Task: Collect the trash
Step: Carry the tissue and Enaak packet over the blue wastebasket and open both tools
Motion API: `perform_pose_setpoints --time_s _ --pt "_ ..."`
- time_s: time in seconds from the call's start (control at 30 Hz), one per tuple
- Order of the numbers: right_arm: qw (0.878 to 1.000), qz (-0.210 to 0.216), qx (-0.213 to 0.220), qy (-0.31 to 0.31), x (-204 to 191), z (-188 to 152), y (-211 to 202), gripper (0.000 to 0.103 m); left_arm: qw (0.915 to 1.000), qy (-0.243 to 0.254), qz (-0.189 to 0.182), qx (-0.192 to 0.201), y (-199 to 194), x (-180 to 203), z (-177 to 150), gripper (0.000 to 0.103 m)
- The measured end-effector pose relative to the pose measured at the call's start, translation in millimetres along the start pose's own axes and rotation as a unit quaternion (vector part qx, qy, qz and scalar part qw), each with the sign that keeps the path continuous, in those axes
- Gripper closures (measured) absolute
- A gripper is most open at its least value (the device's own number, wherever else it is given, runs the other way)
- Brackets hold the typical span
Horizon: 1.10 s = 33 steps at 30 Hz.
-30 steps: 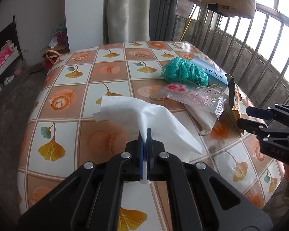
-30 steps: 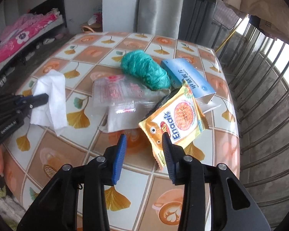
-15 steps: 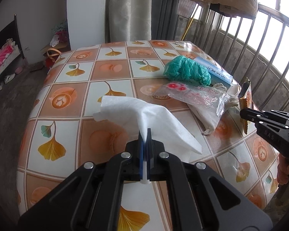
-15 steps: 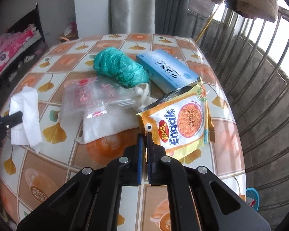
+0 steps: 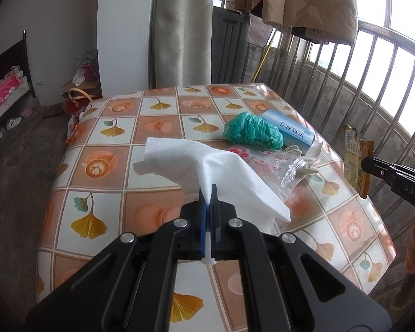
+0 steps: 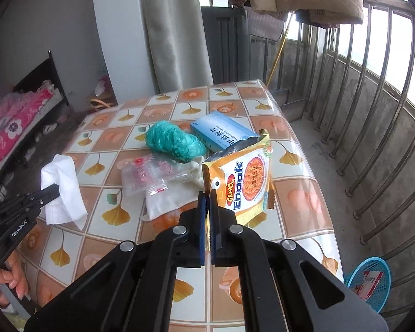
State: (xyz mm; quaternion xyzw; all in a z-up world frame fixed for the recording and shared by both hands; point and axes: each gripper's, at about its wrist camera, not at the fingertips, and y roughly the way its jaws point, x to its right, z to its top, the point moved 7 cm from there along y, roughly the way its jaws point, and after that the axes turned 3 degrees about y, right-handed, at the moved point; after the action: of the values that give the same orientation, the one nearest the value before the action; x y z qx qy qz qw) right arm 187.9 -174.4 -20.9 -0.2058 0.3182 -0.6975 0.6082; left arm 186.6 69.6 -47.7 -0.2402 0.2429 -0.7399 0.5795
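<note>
My left gripper (image 5: 207, 193) is shut on a white tissue (image 5: 215, 171), which hangs lifted above the tiled table (image 5: 110, 171). From the right wrist view the same tissue (image 6: 62, 188) droops from the left gripper (image 6: 54, 189) at the table's left side. A yellow snack wrapper (image 6: 243, 179) is pinched at its lower left corner by my right gripper (image 6: 206, 195), shut on it and raised off the table. In the left wrist view that wrapper (image 5: 355, 160) shows edge-on at the right gripper's tip (image 5: 366, 163).
On the table lie a crumpled green plastic bag (image 6: 174, 141), a blue carton (image 6: 221, 132), a clear plastic bag (image 6: 149, 175) and a white cloth (image 6: 166, 203). A blue mesh basket (image 6: 369, 282) stands on the floor at the right. Metal railings (image 6: 373, 110) border the right side.
My right gripper closed on the snack wrapper's corner and lifted it upright off the table. The left gripper rose a little, still holding the tissue.
</note>
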Motion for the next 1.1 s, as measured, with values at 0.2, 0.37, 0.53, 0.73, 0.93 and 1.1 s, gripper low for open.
perform_pose_setpoints --time_s 0.2,0.37,0.53,0.73,0.93,1.1 --pt "0.999 0.021 0.030 0.011 -2 7 -29 0.100 0.9994 0.012 -0.013 0.030 -27 19 16 0.103" --pt "0.998 0.030 0.056 0.025 6 9 -56 0.100 0.9980 0.019 -0.034 0.049 -45 39 29 0.103" --pt "0.995 0.032 0.080 0.048 26 6 -87 0.100 0.9950 0.033 -0.071 0.063 -61 72 43 0.103" --pt "0.991 0.017 0.100 0.090 68 -10 -121 0.100 0.9857 0.049 -0.153 0.050 -63 130 56 0.103" --pt "0.980 0.000 0.096 0.173 134 -47 -141 0.100 0.9630 0.077 -0.258 -0.022 -35 217 46 0.103" --pt "0.962 -0.019 0.076 0.262 202 -93 -152 0.100 0.9426 0.137 -0.296 -0.073 -8 302 21 0.103"
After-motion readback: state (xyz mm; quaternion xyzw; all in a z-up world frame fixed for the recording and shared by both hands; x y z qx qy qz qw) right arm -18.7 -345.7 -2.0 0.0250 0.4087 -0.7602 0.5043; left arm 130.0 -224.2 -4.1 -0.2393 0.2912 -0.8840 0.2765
